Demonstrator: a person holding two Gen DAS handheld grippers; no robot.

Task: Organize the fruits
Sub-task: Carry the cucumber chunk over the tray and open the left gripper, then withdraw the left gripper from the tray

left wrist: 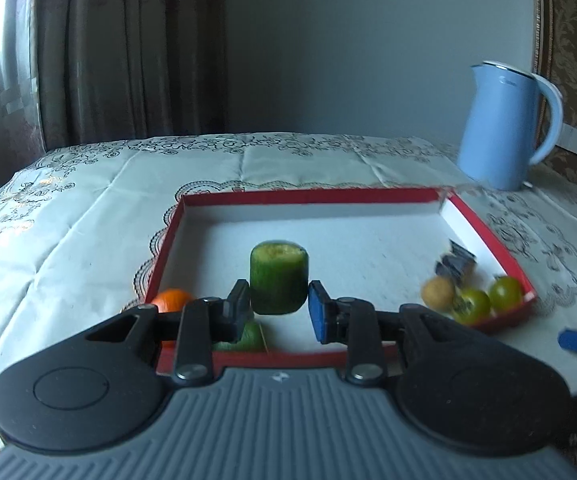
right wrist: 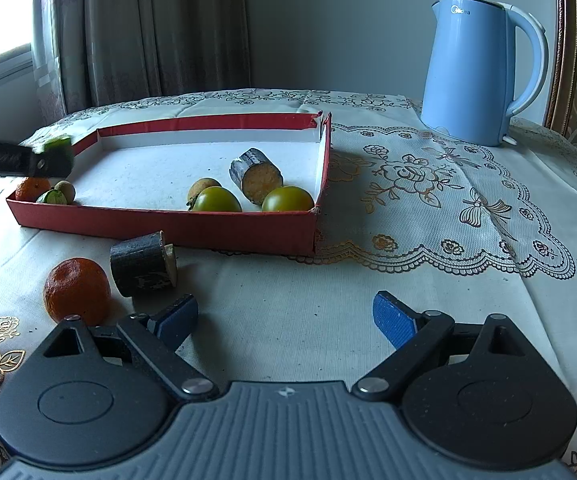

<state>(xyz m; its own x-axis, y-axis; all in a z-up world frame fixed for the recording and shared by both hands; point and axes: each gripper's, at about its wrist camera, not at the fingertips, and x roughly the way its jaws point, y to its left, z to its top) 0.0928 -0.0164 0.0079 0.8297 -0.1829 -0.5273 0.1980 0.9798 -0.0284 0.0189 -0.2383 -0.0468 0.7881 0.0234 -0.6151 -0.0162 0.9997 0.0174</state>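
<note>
**Cucumber piece held over the red tray**

The left tongs (left wrist: pixel 278 308) grip a short green cucumber cylinder (left wrist: pixel 279 277) by its sides, long axis upright, pale cut face up, above the shallow red cardboard tray (left wrist: pixel 308 196). The right tongs (right wrist: pixel 286 320) hang wide open and empty over the bench (right wrist: pixel 288 300). Just ahead-left of them lie one orange mandarin (right wrist: pixel 76 286) and one dark-skinned cut stalk piece (right wrist: pixel 144 266) on its side. Farther ahead, the tray holds two green tomatoes (right wrist: pixel 216 200).

Both wrist views face the red tray (left wrist: pixel 484 220) (right wrist: pixel 168 224), left nearer, right farther.
</note>
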